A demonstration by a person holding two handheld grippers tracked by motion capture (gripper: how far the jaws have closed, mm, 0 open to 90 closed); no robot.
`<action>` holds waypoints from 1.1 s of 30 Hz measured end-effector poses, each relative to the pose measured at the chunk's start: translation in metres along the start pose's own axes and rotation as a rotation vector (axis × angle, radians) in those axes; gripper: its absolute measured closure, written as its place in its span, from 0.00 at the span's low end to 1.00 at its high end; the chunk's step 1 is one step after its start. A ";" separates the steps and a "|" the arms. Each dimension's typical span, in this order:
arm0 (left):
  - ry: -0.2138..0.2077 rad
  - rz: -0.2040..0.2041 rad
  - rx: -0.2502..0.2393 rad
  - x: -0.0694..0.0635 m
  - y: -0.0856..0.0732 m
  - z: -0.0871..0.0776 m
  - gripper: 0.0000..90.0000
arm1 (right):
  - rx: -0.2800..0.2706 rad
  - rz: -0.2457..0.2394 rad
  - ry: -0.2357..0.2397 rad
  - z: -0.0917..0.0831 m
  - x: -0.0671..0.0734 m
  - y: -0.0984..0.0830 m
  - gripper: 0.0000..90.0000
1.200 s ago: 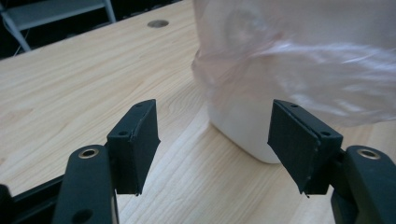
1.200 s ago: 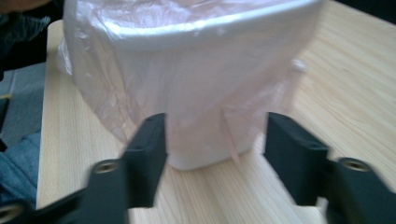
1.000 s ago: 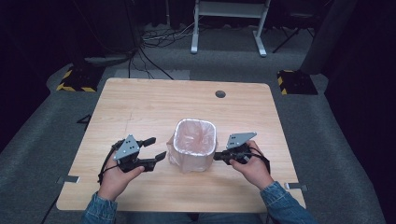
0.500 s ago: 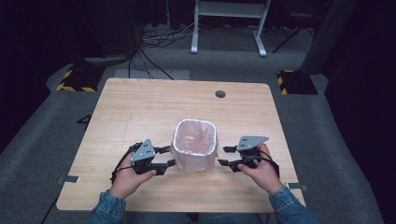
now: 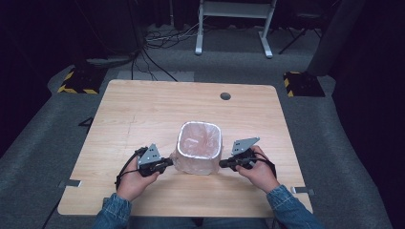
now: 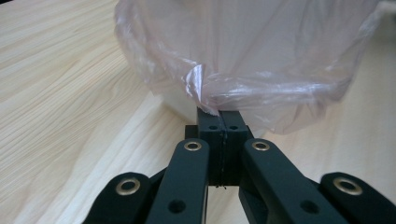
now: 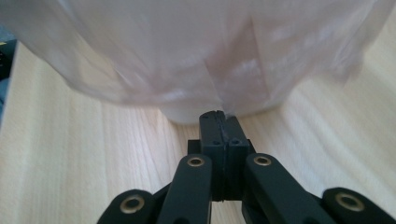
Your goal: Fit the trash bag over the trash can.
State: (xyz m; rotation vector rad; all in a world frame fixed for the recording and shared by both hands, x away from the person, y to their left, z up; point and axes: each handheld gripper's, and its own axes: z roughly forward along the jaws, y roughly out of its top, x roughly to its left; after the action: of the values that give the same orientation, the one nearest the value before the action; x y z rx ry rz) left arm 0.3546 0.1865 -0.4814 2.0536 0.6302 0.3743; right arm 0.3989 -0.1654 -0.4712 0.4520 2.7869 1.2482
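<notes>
Left jaws: pressed together; they have just been closing and now pinch the hem of the pink bag (image 6: 261,70).
Right jaws: pressed together too, after just closing, with a fold of the bag's lower edge between their tips.
Left gripper (image 5: 162,166): at 9 o'clock of the bin, touching its bag.
Right gripper (image 5: 228,162): at 3 o'clock of the bin, touching its bag.
Bin (image 5: 199,148): white, upright, lined with the pink bag, which hangs over its rim.
Desk (image 5: 157,105): light wood; the bin stands near its 6 o'clock edge, between both hands.
</notes>
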 end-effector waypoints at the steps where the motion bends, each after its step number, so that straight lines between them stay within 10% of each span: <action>1: 0.032 0.013 0.023 0.001 -0.002 0.001 0.93 | 0.008 0.013 -0.008 0.001 -0.001 -0.004 1.00; 4: 0.041 0.000 0.026 0.004 -0.006 -0.002 0.53 | -0.010 0.047 -0.017 -0.009 -0.004 -0.009 1.00; 7: -0.030 -0.056 -0.012 0.009 -0.004 -0.018 0.40 | -0.049 0.063 -0.053 -0.028 -0.005 -0.004 0.83; 12: -0.059 -0.058 -0.095 0.005 0.008 -0.043 0.32 | -0.153 0.038 -0.100 -0.055 -0.007 0.019 0.42; 19: -0.020 -0.016 -0.133 -0.001 0.018 -0.027 0.34 | -0.040 -0.035 -0.055 -0.025 -0.017 0.031 0.23; 23: -0.029 -0.023 -0.138 0.000 0.016 -0.021 0.36 | -0.029 -0.040 -0.003 -0.008 -0.024 0.027 0.29; 27: -0.061 -0.039 -0.161 0.001 0.016 -0.021 0.42 | -0.035 -0.061 0.104 -0.010 -0.026 0.027 0.89; 33: -0.075 -0.004 -0.178 -0.002 0.018 -0.021 0.73 | -0.079 0.047 0.055 -0.019 -0.027 0.017 1.00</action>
State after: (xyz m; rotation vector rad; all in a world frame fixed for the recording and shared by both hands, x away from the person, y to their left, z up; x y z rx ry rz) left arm 0.3481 0.1918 -0.4554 1.8870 0.5358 0.3375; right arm 0.4259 -0.1763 -0.4471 0.4878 2.7748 1.3965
